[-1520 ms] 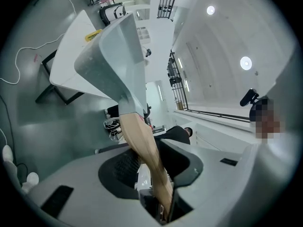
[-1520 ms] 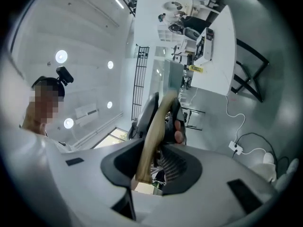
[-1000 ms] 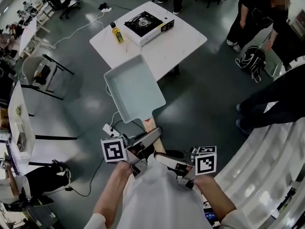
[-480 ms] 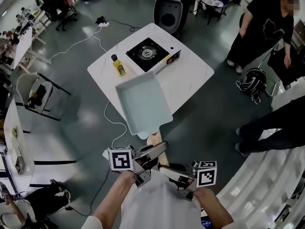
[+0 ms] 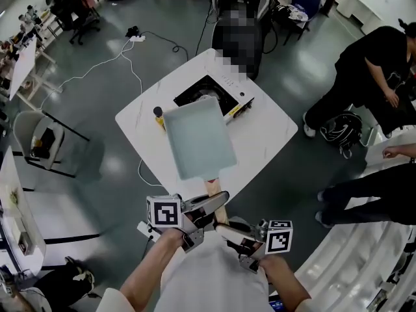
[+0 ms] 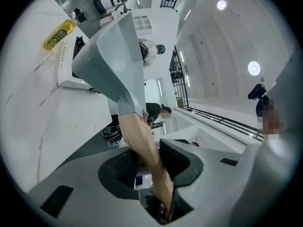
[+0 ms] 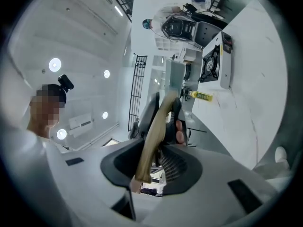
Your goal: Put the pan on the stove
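Carrying is in hand: the pale rectangular pan [image 5: 198,138], its wooden handle [image 5: 211,188] clamped in the fingers of the left gripper [image 5: 218,203] and right gripper [image 5: 225,229], must next be lowered onto the white gas stove [image 5: 221,90].

Left gripper [image 5: 218,205]: jaws closed on the pan handle [image 5: 214,192], pads pressing the wood from its left side; pointing forward, away from the body.
Right gripper [image 5: 227,234]: jaws clamped on the same handle at its near end, just behind the left gripper; angled in from the right.
Marker cubes: left cube [image 5: 164,212] and right cube [image 5: 279,236] both face up, right one slightly nearer the body.
Left forearm [image 5: 146,272]: bare, bent, held close to the torso.
Right forearm [image 5: 286,285]: bare, bent, converging toward the left.
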A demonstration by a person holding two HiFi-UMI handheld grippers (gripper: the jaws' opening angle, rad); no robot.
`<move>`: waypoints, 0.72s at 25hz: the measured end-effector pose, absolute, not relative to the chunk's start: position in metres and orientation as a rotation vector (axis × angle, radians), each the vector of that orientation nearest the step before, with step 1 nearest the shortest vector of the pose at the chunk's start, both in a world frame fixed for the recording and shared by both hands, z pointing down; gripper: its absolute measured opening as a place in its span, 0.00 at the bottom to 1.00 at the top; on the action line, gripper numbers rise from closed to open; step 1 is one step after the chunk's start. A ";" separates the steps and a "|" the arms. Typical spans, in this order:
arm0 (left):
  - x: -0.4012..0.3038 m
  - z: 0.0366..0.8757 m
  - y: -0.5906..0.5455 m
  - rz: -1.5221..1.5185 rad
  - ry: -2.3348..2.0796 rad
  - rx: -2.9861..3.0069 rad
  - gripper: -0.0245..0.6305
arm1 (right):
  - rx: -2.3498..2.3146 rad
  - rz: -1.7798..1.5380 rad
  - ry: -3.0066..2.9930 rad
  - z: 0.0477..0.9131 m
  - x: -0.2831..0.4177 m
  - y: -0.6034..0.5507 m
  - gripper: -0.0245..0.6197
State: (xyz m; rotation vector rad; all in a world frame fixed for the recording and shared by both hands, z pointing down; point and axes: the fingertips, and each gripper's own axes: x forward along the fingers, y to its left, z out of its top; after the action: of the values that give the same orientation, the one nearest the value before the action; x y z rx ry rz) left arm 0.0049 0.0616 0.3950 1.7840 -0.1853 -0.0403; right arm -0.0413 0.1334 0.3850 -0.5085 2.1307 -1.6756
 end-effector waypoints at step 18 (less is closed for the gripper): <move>0.059 0.419 -0.036 -0.085 -0.255 1.689 0.24 | -0.451 -1.781 2.095 0.403 0.017 0.037 0.21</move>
State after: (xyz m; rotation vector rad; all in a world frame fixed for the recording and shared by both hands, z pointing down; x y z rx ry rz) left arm 0.0592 -0.0359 0.4189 1.6894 -0.2548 -0.0853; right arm 0.0168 0.0374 0.4025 -0.4507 2.0951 -1.7815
